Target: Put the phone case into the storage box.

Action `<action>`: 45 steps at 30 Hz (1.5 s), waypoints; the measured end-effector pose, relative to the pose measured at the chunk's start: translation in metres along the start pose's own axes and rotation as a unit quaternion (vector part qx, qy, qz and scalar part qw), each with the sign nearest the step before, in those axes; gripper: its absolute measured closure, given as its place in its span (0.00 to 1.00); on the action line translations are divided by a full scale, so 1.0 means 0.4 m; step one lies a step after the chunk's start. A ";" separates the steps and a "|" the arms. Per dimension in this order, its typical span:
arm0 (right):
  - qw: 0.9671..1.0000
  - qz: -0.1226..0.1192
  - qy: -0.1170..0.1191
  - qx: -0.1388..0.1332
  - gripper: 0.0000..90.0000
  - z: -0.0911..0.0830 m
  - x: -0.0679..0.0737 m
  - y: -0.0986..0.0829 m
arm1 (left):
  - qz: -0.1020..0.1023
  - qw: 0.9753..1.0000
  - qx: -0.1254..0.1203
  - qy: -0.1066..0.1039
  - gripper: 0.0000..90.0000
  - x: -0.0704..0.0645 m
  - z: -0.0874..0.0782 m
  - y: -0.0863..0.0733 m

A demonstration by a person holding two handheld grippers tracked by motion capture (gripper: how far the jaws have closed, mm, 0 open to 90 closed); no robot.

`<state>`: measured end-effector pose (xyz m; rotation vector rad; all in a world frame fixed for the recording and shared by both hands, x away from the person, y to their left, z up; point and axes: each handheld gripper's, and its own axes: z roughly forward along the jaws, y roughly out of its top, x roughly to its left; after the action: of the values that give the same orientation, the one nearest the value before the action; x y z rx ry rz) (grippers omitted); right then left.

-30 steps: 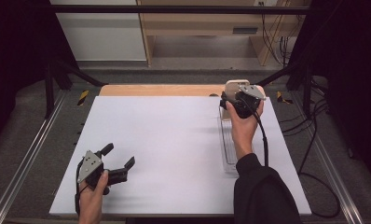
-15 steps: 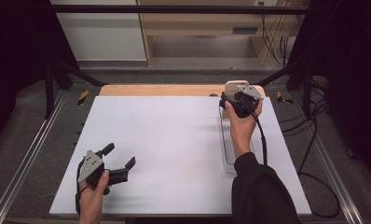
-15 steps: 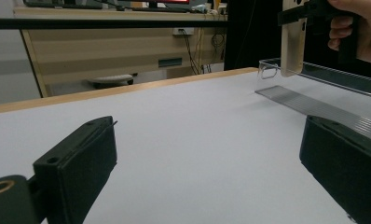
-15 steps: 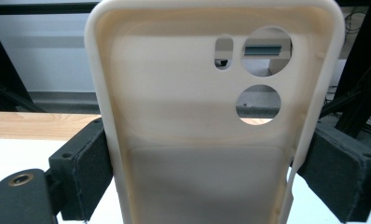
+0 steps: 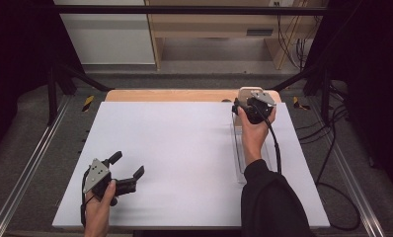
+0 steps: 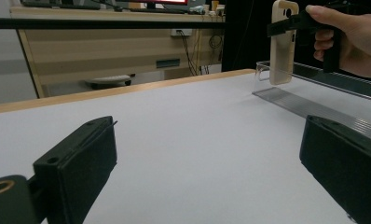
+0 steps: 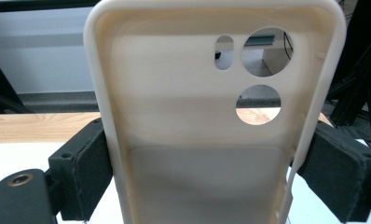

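— Over at the far right of the desk [image 5: 184,148], why does the right gripper [image 5: 249,106] hold the phone case [image 7: 211,116] upright?

— Its jaws pinch the cream case by its two long edges, open side toward the gripper's camera, so it hangs straight above the clear tray [image 5: 240,163]. I'd judge that makes lowering it onto the tray easier.

— And the left gripper [image 5: 123,170]?

— It rests low at the near left corner, well apart, jaws spread with nothing between them. Probably it's parked out of the way until it's needed.
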<state>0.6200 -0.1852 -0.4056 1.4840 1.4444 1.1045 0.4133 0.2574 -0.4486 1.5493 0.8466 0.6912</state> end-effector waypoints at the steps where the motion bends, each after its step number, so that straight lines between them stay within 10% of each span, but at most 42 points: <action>1: 1.000 0.001 -0.002 0.002 0.12 0.003 0.000 -0.002 | 0.001 1.000 0.000 -0.001 0.04 -0.001 0.000 0.000; 45: 1.000 -0.026 -0.008 0.014 0.12 0.022 0.001 -0.023 | -0.002 1.000 0.001 -0.008 0.04 -0.003 0.000 0.001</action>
<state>0.6253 -0.1841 -0.4173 1.4626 1.4849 1.0422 0.4127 0.2565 -0.4482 1.5522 0.8386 0.6744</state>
